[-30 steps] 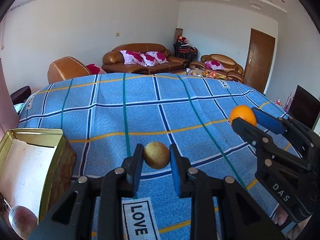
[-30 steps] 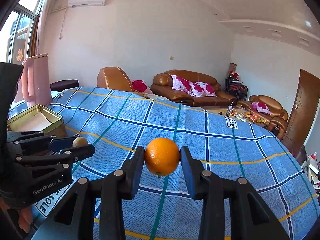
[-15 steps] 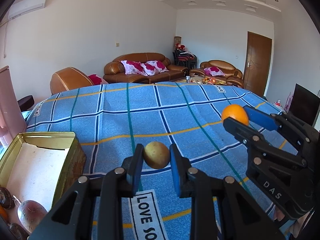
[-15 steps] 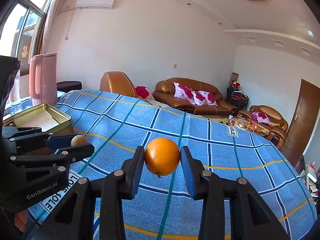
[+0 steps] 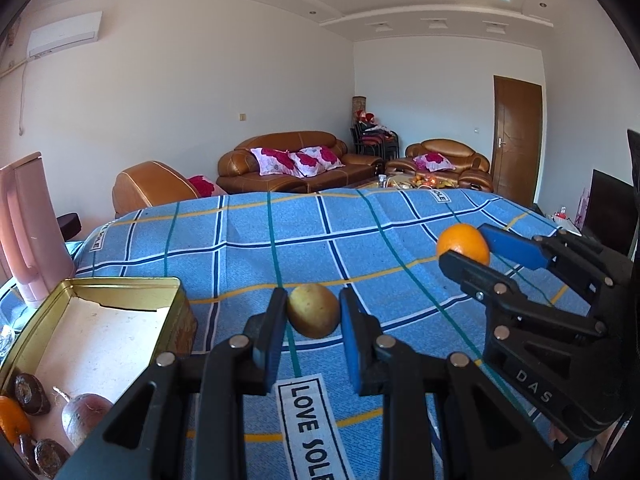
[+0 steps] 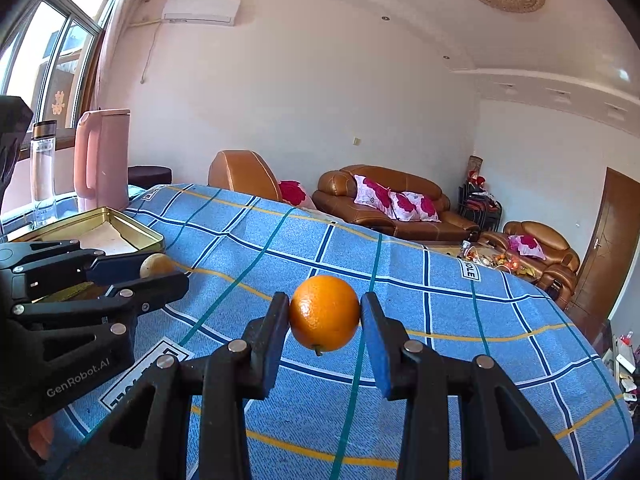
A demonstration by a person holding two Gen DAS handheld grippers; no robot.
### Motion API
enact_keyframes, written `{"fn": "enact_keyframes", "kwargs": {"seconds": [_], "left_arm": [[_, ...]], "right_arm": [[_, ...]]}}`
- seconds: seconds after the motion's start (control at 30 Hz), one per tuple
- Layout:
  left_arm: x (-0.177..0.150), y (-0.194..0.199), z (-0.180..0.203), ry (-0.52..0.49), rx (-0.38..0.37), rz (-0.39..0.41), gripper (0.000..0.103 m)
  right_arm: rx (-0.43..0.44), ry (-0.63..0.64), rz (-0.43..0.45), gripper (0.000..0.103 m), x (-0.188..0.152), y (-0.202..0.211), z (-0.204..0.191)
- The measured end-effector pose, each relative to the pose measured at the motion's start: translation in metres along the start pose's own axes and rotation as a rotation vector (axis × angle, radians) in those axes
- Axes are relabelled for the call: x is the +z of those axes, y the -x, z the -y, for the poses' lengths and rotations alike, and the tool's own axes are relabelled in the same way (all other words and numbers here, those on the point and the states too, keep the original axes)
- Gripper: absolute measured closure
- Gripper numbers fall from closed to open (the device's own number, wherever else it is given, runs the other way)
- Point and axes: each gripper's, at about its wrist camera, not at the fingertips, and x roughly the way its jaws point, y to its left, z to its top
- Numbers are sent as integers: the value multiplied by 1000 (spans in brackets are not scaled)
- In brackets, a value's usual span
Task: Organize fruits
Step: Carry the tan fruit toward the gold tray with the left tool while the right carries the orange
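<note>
- Since a second ago both my grippers have lifted and swung left: the gold rectangular metal tin (image 5: pixel 100 320) now shows far more of its floor in the left view, and the pink plastic jug (image 5: pixel 24 228) has come into frame.
- My left gripper (image 5: pixel 313 326) is closed on a small yellow-brown round fruit (image 5: pixel 313 311), pinched between both pads and clear of the cloth.
- My right gripper (image 6: pixel 324 326) is closed on a round orange fruit (image 6: pixel 324 313), stem end down, likewise in the air.
- Both fruits hang above the blue checked tablecloth (image 5: pixel 280 240); the tin sits just left of the left gripper, its rim near the left finger.
- Tin contents visible at its near corner: a reddish-purple round fruit (image 5: pixel 86 418), several dark wrinkled brown fruits (image 5: pixel 30 390), and an orange piece at the frame edge (image 5: pixel 12 420). Most of the pale floor is bare.
- Judgement: task partway. Some fruit already binned; the two held pieces not yet placed. No loose fruit seen on the cloth.
- Next, likely: left fruit over the tin first, then the orange.
</note>
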Motion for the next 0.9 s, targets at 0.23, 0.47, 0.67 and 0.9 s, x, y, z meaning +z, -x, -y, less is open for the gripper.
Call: {"fn": "enact_keyframes", "kwargs": {"seconds": [0.23, 0.47, 0.67, 0.9], "left_arm": [[-2, 14, -3, -2, 21, 32, 76], [-5, 23, -6, -6, 22, 47, 76], [-7, 30, -15, 10, 24, 52, 76], [-9, 39, -20, 7, 35, 70, 76]], "right_arm": [[-6, -4, 19, 64, -2, 9, -1], [-5, 26, 40, 64, -1, 14, -8], [24, 22, 37, 64, 0, 19, -12], [63, -1, 31, 64, 0, 27, -21]]}}
